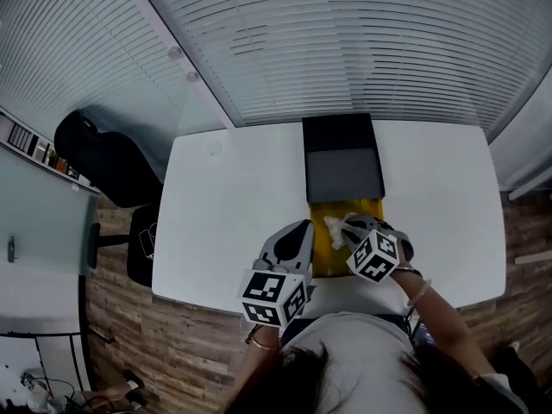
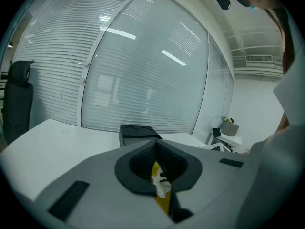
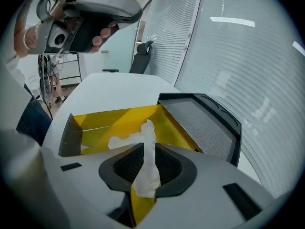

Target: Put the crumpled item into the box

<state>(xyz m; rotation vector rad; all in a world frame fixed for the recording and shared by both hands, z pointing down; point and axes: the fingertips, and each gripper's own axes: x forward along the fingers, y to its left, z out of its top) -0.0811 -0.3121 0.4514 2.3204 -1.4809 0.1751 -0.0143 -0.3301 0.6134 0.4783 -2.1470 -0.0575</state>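
Observation:
A crumpled white paper (image 3: 143, 142) sticks up between the pads of my right gripper (image 3: 145, 159), which is shut on it. It hangs over the near part of the yellow-lined box (image 3: 112, 120). In the head view the paper (image 1: 335, 228) sits at the tip of the right gripper (image 1: 349, 228), above the yellow box (image 1: 324, 257). The box's black lid (image 1: 342, 158) lies open behind it, grey lining up. My left gripper (image 1: 301, 228) hovers just left of the box; its jaws (image 2: 155, 165) stand together with nothing held, yellow and white showing through the slit.
The box sits near the front edge of a white table (image 1: 233, 197). A black office chair (image 1: 112, 166) stands off the table's left end. A glass wall with blinds (image 1: 345, 41) runs behind the far edge.

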